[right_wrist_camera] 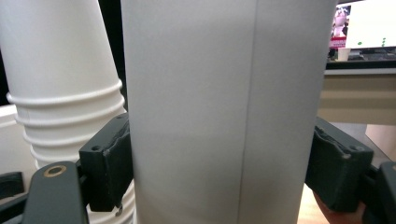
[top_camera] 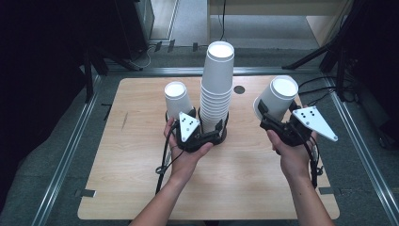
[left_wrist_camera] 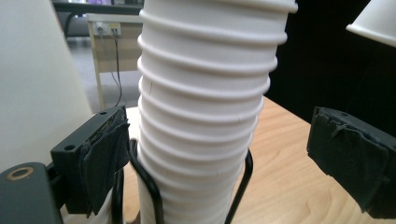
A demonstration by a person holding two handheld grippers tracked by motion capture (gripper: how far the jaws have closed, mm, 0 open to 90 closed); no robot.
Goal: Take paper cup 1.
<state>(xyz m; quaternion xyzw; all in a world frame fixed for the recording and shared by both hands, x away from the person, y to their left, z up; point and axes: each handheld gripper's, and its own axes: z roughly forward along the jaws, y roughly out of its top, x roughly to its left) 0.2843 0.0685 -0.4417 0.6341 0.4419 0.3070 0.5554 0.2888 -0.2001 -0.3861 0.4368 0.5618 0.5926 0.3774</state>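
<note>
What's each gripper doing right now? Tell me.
Left gripper: open, jaws either side of the cup stack, not pressing.
Right gripper: shut on a single paper cup.

Camera layout: one fixed overhead view, two gripper-mounted views.

The high view looks forward and down over the whole table (top_camera: 141, 188) from the person's side. The left gripper view faces the cup stack (left_wrist_camera: 205, 112) at close range. The right gripper view sits closer still against a single cup (right_wrist_camera: 219, 112); all three views share the stack.
</note>
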